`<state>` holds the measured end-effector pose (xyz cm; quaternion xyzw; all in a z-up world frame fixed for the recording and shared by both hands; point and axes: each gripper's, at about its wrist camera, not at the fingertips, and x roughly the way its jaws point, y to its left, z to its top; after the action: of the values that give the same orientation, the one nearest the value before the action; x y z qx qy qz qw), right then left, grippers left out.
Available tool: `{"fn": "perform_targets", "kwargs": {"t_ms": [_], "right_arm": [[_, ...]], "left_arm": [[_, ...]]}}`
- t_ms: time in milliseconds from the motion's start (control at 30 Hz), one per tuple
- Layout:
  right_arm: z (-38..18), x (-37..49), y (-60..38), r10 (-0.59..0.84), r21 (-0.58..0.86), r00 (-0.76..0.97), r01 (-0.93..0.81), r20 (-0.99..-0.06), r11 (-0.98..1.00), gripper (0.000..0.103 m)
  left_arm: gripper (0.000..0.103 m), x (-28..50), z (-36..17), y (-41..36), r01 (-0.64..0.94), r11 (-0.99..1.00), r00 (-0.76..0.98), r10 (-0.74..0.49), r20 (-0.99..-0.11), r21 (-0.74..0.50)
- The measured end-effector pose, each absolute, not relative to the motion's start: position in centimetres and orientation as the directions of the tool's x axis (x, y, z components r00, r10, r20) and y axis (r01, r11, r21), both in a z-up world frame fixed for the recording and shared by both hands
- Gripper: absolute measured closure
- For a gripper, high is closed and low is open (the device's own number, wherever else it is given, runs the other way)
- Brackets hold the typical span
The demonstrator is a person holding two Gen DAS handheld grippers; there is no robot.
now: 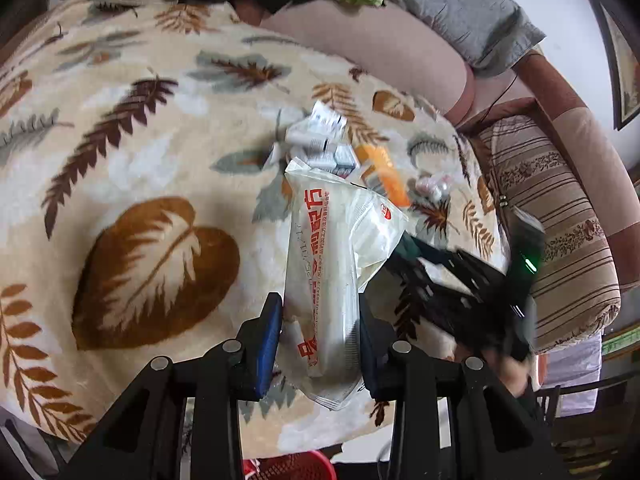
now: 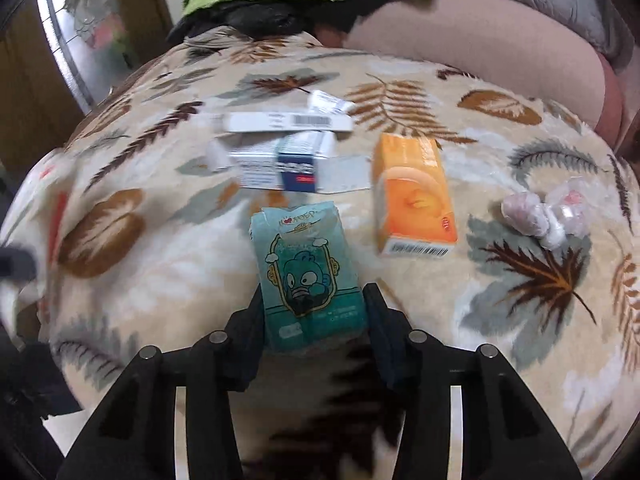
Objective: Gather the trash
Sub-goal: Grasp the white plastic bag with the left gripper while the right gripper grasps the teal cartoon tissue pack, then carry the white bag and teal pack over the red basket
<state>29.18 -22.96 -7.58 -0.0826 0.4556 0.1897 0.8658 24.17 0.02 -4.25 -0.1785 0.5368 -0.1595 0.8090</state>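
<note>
I am working two hand-held tools over a leaf-patterned blanket (image 2: 520, 340) spread on what looks like a sofa.

My left tool (image 1: 318, 344) pinches a white plastic packet (image 1: 328, 264) printed in red. The packet's long axis runs straight away from the tool, and it looks lifted clear of the blanket. A red basket (image 1: 296, 466) shows at the bottom edge of the left view, below and near that tool, so I judge the left hand's load goes there next.

My right tool (image 2: 316, 312) has a teal cartoon-printed pack (image 2: 310, 276) between its pads, which seem pressed on its two long sides. The pack lies lengthwise along the fingers; I cannot tell whether it is off the blanket.

The remaining trash lies beyond the right tool: an orange carton (image 2: 412, 196) ahead and to the right, long axis pointing away, white and blue boxes (image 2: 280, 160) ahead, crumpled clear wrappers (image 2: 548, 212) far right. The right hand is nearer to all of it.
</note>
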Motion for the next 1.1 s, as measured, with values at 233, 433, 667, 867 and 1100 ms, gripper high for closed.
{"fn": "perform_targets", "kwargs": {"t_ms": [233,433,667,867,1100], "right_arm": [[-1.5,21.5,-23.5,0.354,0.154,0.570,-0.369,-0.742,0.917,0.058],[3.0,13.0,-23.5,0.453,0.298,0.615,-0.343,-0.645,0.891,0.058],[-0.1,2.5,-23.9,0.538,0.394,0.650,-0.372,-0.537,0.841,0.058],[-4.1,-0.2,-23.7,0.618,0.517,0.565,-0.353,-0.547,0.780,0.058],[-4.5,-2.8,-23.0,0.618,0.498,0.579,-0.377,-0.531,0.781,0.058]], "left_arm": [[0.067,21.7,-2.1,0.4,0.104,0.888,0.460,-0.443,-0.769,-0.449],[0.067,16.0,0.2,1.4,0.128,0.860,0.481,-0.489,-0.728,-0.493],[0.067,5.2,-1.5,2.9,0.177,0.844,0.565,-0.509,-0.650,-0.506],[0.067,2.0,-5.1,3.2,0.140,0.823,0.505,-0.537,-0.675,-0.550],[0.067,-3.1,-5.6,4.0,0.109,0.865,0.591,-0.452,-0.668,-0.489]]}}
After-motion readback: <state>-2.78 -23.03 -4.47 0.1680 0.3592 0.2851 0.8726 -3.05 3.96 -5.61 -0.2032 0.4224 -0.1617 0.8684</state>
